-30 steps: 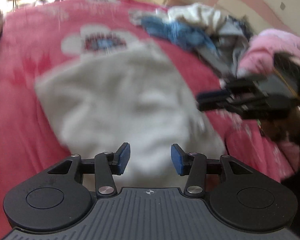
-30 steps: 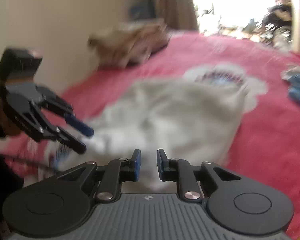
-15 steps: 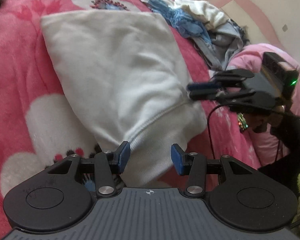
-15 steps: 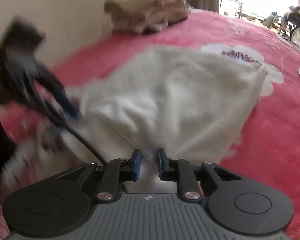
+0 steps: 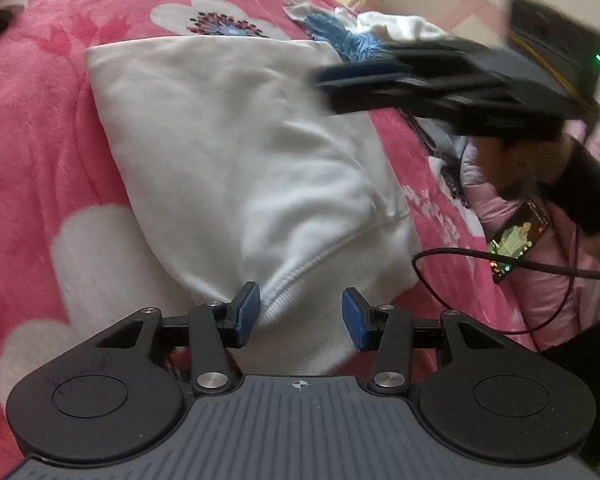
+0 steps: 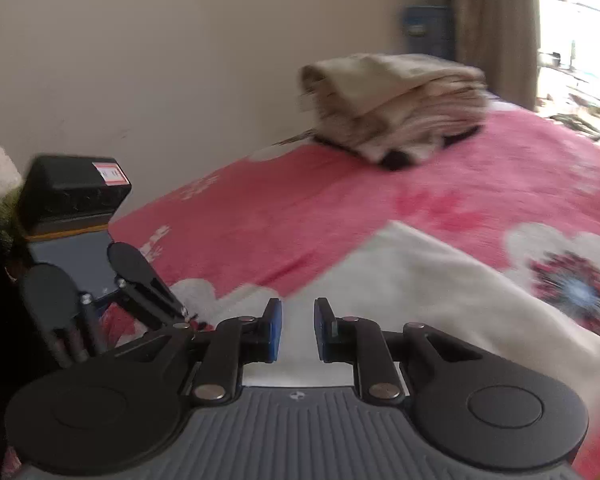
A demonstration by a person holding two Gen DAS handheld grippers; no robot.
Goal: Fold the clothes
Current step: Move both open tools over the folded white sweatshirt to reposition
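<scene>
The left gripper [image 5: 298, 316], jaws parted and empty, sits right at the ribbed hem of the folded white fleece sweatshirt [image 5: 236, 152], whose long axis runs straight away across the pink flowered blanket [image 5: 40, 140]. The right gripper [image 6: 296, 330], narrowly parted and empty, hovers over the sweatshirt's far side, so the left looks nearer the hem.

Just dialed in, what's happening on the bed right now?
A person is folding a white sweatshirt on the pink floral blanket. The left gripper hovers open at the ribbed hem, gripping nothing. The right gripper, fingers narrowly apart and empty, is above the garment's other side. Unfolded clothes wait behind; a folded stack sits by the wall.
</scene>
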